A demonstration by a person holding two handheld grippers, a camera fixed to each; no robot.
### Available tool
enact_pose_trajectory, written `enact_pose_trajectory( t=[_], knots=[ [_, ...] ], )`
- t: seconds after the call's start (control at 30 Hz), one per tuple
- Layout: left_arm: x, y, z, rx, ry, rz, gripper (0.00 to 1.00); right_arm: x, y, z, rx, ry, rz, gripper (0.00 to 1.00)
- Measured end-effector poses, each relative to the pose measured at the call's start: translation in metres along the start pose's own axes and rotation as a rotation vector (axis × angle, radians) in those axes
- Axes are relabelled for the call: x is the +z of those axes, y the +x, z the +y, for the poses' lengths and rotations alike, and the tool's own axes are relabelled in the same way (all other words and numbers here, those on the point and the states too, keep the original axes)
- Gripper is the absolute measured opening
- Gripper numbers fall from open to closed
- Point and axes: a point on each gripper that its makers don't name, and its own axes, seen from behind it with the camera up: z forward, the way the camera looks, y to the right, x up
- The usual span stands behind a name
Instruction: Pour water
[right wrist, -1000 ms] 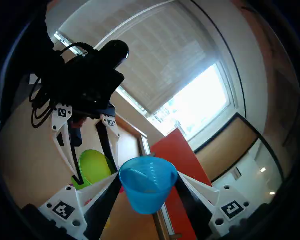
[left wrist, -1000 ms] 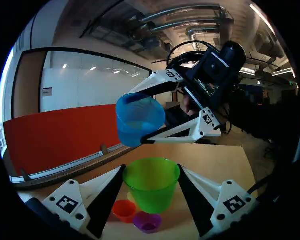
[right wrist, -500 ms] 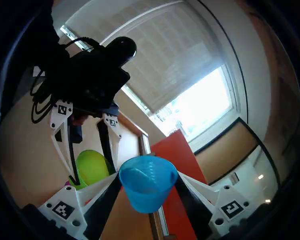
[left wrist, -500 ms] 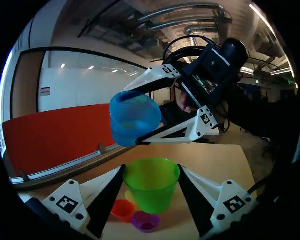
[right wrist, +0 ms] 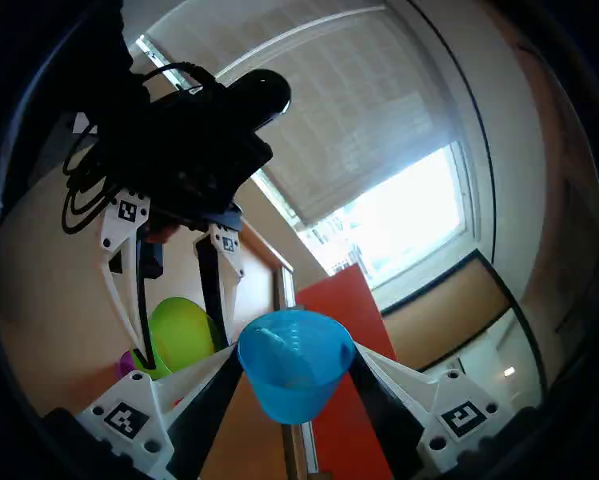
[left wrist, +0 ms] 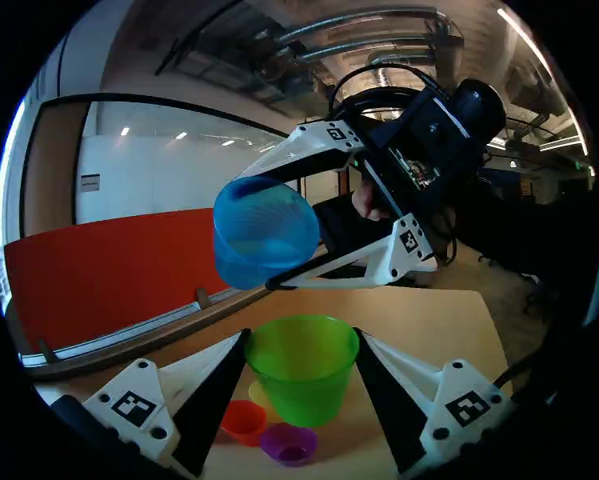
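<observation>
In the left gripper view my left gripper (left wrist: 301, 376) is shut on a green cup (left wrist: 302, 366), upright above the wooden table (left wrist: 427, 316). Above it the right gripper (left wrist: 279, 220) holds a blue cup (left wrist: 263, 232), tipped with its mouth turned toward the camera. In the right gripper view my right gripper (right wrist: 296, 384) is shut on that blue cup (right wrist: 295, 364), with a little water at its bottom. Farther off the left gripper (right wrist: 175, 324) grips the green cup (right wrist: 177, 332), lying beyond and to the left of the blue one.
Small red (left wrist: 241, 421), purple (left wrist: 288, 445) and yellow (left wrist: 259, 394) cups sit on the table below the green cup. A red partition (left wrist: 115, 276) with a rail borders the table on the left. A hand (left wrist: 369, 204) holds the right gripper. A bright window (right wrist: 395, 216) lies behind.
The right gripper has carried the blue cup up and to the left in the left gripper view and tipped it further. The green cup has stayed in place.
</observation>
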Motion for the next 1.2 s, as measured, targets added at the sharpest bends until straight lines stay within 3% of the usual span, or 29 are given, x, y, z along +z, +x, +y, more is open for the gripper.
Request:
enact_pose_trajectory(
  t=[0.4, 1.2],
  knots=[
    [0.0006, 0.0007, 0.0015, 0.001, 0.001, 0.002, 0.91, 0.0, 0.001, 0.0037, -0.059, -0.005, -0.011, 0.92],
    [-0.0004, 0.0038, -0.0023, -0.002, 0.009, 0.014, 0.91, 0.0024, 0.0039, 0.0098, -0.114, -0.025, -0.014, 0.92]
  ],
)
